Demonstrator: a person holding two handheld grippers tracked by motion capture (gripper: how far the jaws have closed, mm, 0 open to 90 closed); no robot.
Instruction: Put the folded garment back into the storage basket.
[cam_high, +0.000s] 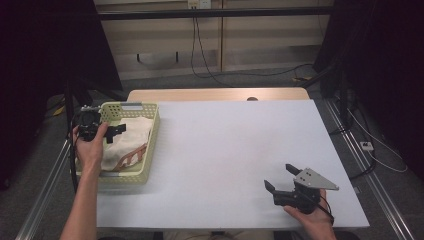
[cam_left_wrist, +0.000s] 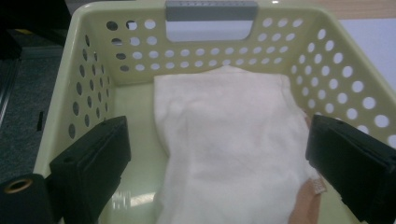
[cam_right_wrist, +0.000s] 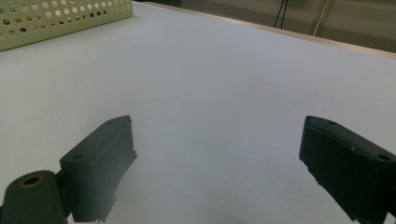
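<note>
A pale yellow perforated basket (cam_high: 152, 140) stands at the table's left edge, and its far wall (cam_left_wrist: 210, 56) has a grey handle. A folded white towel (cam_high: 134, 136) with an orange-brown pattern lies inside it (cam_left_wrist: 229, 135). My left gripper (cam_high: 116, 131) hovers over the basket's left side, open, its jaws (cam_left_wrist: 217, 158) standing wide above the towel without touching it. My right gripper (cam_high: 281, 177) rests low over the white table near the front right, open with nothing between its jaws (cam_right_wrist: 217, 163). A corner of the basket (cam_right_wrist: 60, 18) lies far off to its left.
The white tabletop (cam_high: 235, 150) stretches between the basket and the right hand. A wooden edge (cam_high: 215, 95) runs along the back. Dark curtains flank both sides, cables (cam_high: 200, 55) hang behind, and metal rails (cam_high: 365, 165) run beside the table.
</note>
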